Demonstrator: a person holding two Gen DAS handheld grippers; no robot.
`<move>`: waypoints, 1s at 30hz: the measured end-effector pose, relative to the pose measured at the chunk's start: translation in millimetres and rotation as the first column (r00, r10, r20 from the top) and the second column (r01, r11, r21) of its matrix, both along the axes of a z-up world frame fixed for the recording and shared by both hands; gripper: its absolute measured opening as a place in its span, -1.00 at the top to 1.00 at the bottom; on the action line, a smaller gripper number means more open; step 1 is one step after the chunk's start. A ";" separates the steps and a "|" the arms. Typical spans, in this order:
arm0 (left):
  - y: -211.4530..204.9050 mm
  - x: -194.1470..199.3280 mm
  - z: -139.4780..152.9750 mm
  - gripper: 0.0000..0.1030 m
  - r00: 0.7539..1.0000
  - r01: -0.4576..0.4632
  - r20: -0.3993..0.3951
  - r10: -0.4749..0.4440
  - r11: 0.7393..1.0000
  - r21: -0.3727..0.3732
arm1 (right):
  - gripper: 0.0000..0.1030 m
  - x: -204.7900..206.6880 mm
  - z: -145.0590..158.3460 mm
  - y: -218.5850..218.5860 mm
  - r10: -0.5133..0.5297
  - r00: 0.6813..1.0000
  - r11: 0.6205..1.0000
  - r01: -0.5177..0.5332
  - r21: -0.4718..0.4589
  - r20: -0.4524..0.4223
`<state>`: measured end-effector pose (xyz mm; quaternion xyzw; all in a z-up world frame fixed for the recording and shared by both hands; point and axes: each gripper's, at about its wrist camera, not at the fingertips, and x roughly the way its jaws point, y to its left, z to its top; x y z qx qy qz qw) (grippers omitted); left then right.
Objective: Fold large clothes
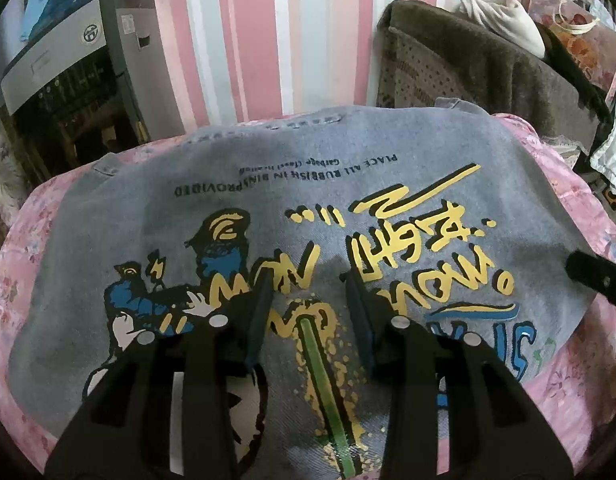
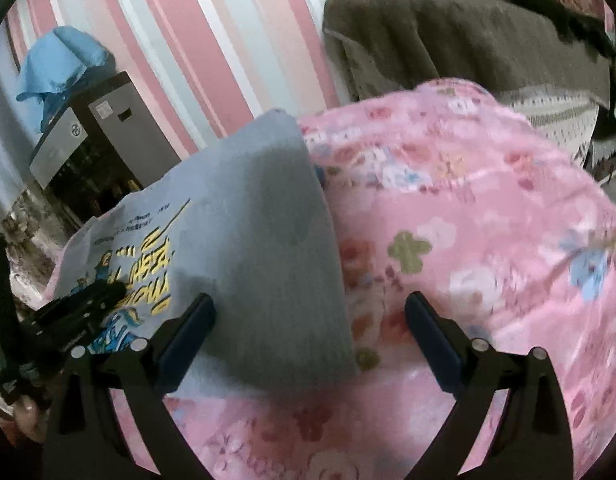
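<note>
A grey denim-look garment [image 1: 308,208] with yellow, blue and green graffiti print lies flat on a pink floral bedspread [image 1: 24,272]. My left gripper [image 1: 308,284] hovers over its printed middle, open and empty. In the right wrist view the same garment [image 2: 268,248] shows a plain grey folded panel along its right edge. My right gripper [image 2: 308,304] is wide open and empty over that edge, its left finger above the grey cloth and its right finger above the bedspread [image 2: 467,220]. The right gripper's tip [image 1: 595,280] shows at the garment's right side in the left wrist view.
A grey-and-black appliance [image 1: 68,92] with a blue cloth [image 2: 56,68] on top stands at the far left by the pink striped wall [image 1: 268,32]. A brown blanket-covered seat [image 1: 487,68] with a white bundle [image 1: 503,20] and bags stands at the far right.
</note>
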<state>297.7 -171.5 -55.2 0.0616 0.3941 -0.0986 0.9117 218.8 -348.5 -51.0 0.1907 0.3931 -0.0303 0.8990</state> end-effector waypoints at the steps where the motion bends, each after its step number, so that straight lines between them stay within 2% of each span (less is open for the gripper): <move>1: -0.4 1.1 0.1 0.28 1.000 -0.002 0.000 0.002 1.000 -0.001 | -0.87 -0.9 -1.9 0.6 0.000 1.000 1.000 0.000 0.010 -0.013; 5: -0.6 0.7 0.1 0.28 1.000 -0.007 0.001 0.007 1.000 -0.001 | -0.85 -2.8 -6.9 5.4 0.010 1.000 0.998 -0.009 0.070 -0.017; 6: -0.7 0.7 0.4 0.28 1.000 -0.007 0.002 0.007 1.000 0.000 | -0.75 0.0 -6.2 10.5 0.026 1.000 0.998 -0.025 0.064 -0.014; 7: -1.0 0.1 0.3 0.28 1.000 -0.007 0.004 0.007 1.000 0.002 | -0.51 3.0 -6.5 14.6 0.043 0.999 0.997 -0.042 0.064 -0.019; 9: -1.5 0.0 0.3 0.28 1.000 -0.008 0.005 0.008 1.000 0.005 | -0.50 8.7 -6.8 23.1 0.039 0.999 0.999 -0.038 0.024 -0.028; 11: -1.6 -0.1 0.6 0.27 1.000 -0.008 0.004 0.008 1.000 0.003 | -0.38 14.9 -6.6 27.9 0.047 0.999 0.999 -0.047 0.012 -0.026; 13: -1.8 -0.1 0.4 0.27 1.000 -0.009 0.004 0.009 1.000 0.003 | -0.37 24.7 -6.7 28.2 0.050 0.998 0.998 -0.048 0.038 -0.034; 20: -4.1 -0.9 0.3 0.27 1.000 -0.013 0.007 0.013 1.000 0.008 | -0.36 54.5 -7.4 35.8 0.067 0.997 0.997 -0.066 0.032 -0.027; 26: -3.7 0.0 0.7 0.27 1.000 -0.015 0.006 0.015 1.000 0.003 | -0.09 64.8 -5.7 50.5 0.117 0.993 0.993 -0.118 -0.025 -0.009; 28: -3.2 0.0 0.7 0.27 1.000 -0.014 0.005 0.014 1.000 0.001 | 0.10 62.9 -2.0 53.7 0.145 0.989 0.988 -0.144 -0.054 0.013; 30: -2.5 0.2 0.8 0.27 1.000 -0.013 0.004 0.013 1.000 -0.004 | 0.19 59.2 5.3 58.6 0.162 0.986 0.984 -0.158 -0.085 0.039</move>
